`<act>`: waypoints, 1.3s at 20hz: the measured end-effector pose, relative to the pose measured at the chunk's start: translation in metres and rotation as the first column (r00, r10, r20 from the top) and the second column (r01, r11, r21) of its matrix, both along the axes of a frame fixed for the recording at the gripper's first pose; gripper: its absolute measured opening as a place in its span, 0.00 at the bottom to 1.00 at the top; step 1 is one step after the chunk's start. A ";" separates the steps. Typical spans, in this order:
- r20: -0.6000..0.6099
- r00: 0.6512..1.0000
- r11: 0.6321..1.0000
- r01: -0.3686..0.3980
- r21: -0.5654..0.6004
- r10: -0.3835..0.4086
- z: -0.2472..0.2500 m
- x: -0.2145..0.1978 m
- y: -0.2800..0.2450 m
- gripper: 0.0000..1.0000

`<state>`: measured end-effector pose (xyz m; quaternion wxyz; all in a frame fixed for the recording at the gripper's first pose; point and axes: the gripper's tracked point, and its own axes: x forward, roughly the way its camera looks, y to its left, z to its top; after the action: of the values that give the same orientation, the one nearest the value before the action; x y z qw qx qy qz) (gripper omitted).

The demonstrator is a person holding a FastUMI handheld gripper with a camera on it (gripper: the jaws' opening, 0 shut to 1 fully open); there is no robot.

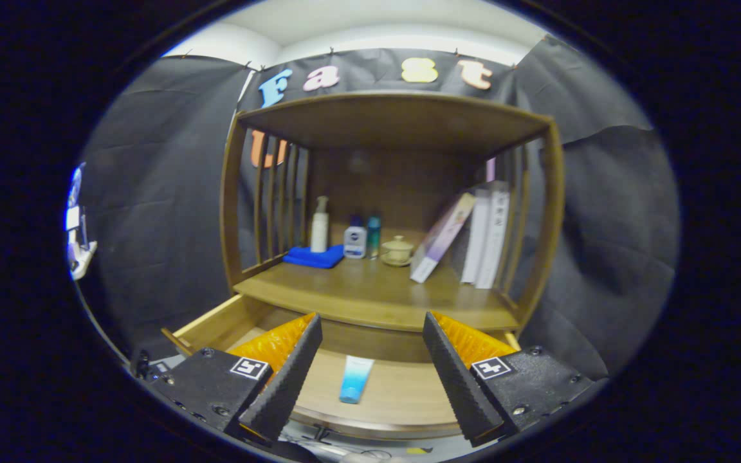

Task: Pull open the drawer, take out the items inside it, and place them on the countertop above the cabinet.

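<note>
The wooden cabinet (388, 193) is standing against the booth wall, its countertop (370, 292) carrying a folded blue cloth (313, 256), a white pump bottle (320, 226) on that cloth, a small white-and-blue bottle (354, 240), a teal bottle (374, 236), a lidded cup on a saucer (398, 251) and leaning books (473, 235). Below, the drawer (370, 399) is sitting pulled open, a blue tube (356, 379) lying on its floor between the spread fingers of the gripper (372, 334).

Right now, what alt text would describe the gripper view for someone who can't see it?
An open claw hovers over a pulled-out drawer with a blue tube lying between its fingers. Beyond, the countertop holds bottles, a blue cloth, a cup and books.
</note>
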<state>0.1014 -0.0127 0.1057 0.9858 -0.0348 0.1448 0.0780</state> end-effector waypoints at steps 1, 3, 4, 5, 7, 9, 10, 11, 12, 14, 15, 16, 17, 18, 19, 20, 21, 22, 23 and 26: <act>-0.046 0.999 1.000 -0.003 0.011 0.004 -0.001 0.015 0.000 1.00; -0.148 0.989 1.000 -0.016 0.009 0.018 -0.011 0.041 0.004 1.00; -0.191 0.981 1.000 -0.017 -0.016 0.014 -0.020 0.054 0.004 1.00; -0.236 0.972 0.999 -0.014 -0.053 0.001 -0.030 0.065 0.001 1.00; -0.339 0.941 0.995 -0.051 -0.089 0.018 -0.050 0.080 0.007 1.00; -0.447 0.893 0.991 -0.100 -0.085 0.052 -0.072 0.086 0.015 1.00; -0.490 0.871 0.989 -0.110 -0.096 0.049 -0.084 0.090 0.015 1.00; -0.523 0.852 0.989 -0.104 -0.108 0.033 -0.097 0.096 0.017 1.00; -0.566 0.825 0.987 -0.103 -0.122 0.016 -0.109 0.096 0.015 1.00; -0.636 0.772 0.987 -0.104 -0.121 0.003 -0.130 0.092 0.014 0.98; -0.656 0.754 0.986 -0.093 -0.139 -0.021 -0.137 0.092 0.011 0.98; -0.665 0.746 0.986 -0.077 -0.150 -0.043 -0.146 0.093 0.008 0.98; -0.681 0.731 0.986 -0.074 -0.151 -0.049 -0.151 0.091 0.005 0.96; -0.701 0.710 0.985 -0.066 -0.160 -0.066 -0.158 0.087 0.002 0.95; -0.720 0.689 0.983 -0.056 -0.174 -0.088 -0.165 0.086 -0.001 0.94; -0.736 0.669 0.982 -0.053 -0.183 -0.101 -0.174 0.083 -0.003 0.92; -0.756 0.646 0.980 -0.055 -0.189 -0.109 -0.180 0.078 -0.005 0.92; -0.773 0.623 0.980 -0.053 -0.191 -0.117 -0.183 0.076 -0.005 0.91; -0.791 0.598 0.978 -0.055 -0.200 -0.128 -0.186 0.073 -0.007 0.91; -0.824 0.547 0.976 -0.056 -0.212 -0.148 -0.194 0.066 -0.003 0.88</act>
<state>0.1672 -0.0159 -0.0887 0.7901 -0.0951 0.6040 0.0431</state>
